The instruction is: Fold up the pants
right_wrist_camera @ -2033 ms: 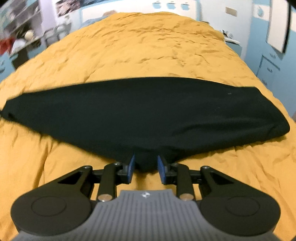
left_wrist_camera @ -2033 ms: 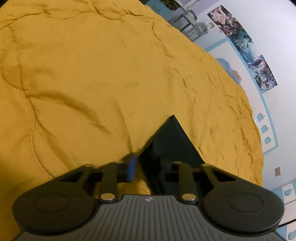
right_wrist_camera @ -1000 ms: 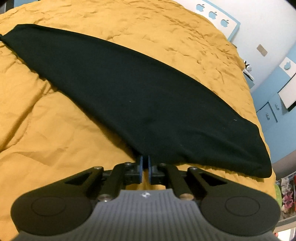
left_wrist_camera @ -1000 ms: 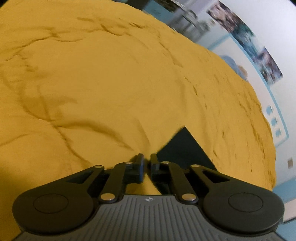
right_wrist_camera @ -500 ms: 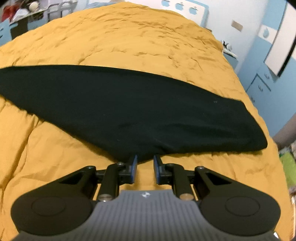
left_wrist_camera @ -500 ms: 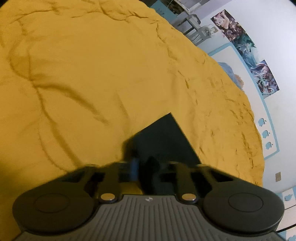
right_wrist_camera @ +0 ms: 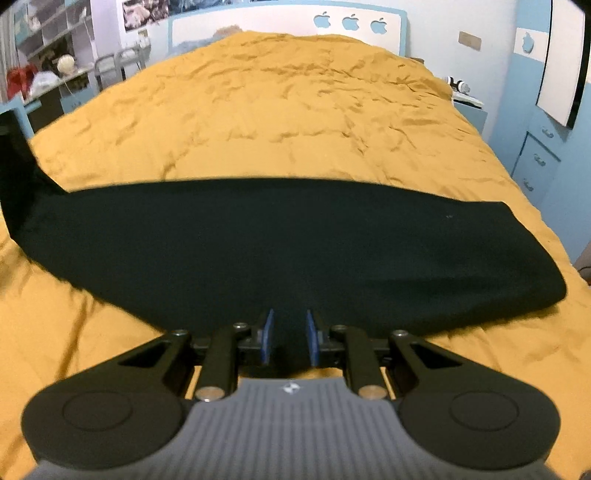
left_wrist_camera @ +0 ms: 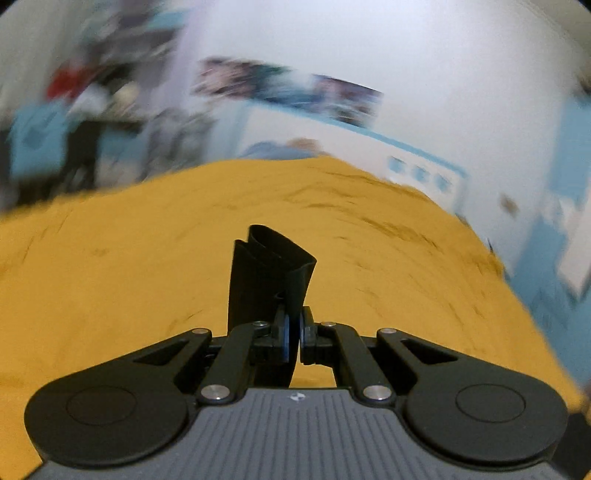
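Note:
Black pants (right_wrist_camera: 295, 251) lie stretched left to right across the yellow bedcover (right_wrist_camera: 295, 110). Their left end (right_wrist_camera: 14, 155) rises off the bed at the picture's left edge. In the blurred left wrist view my left gripper (left_wrist_camera: 293, 332) is shut on that end, and a folded strip of black fabric (left_wrist_camera: 266, 273) stands up from its jaws above the cover (left_wrist_camera: 110, 277). My right gripper (right_wrist_camera: 290, 338) sits at the middle of the pants' near edge. Its blue pads (right_wrist_camera: 267, 336) stand a little apart with black cloth showing in the gap; no pinch is visible.
A white headboard with apple stickers (right_wrist_camera: 351, 22) closes the far end of the bed. A nightstand (right_wrist_camera: 469, 107) and blue drawers (right_wrist_camera: 539, 158) stand on the right. Shelves and a desk (right_wrist_camera: 44, 85) with a chair (right_wrist_camera: 114, 62) stand on the left.
The left gripper closed on the pants' end and swung it up off the bed, rolling as it went. The right gripper went from shut to slightly apart and moved onto the pants' near edge.

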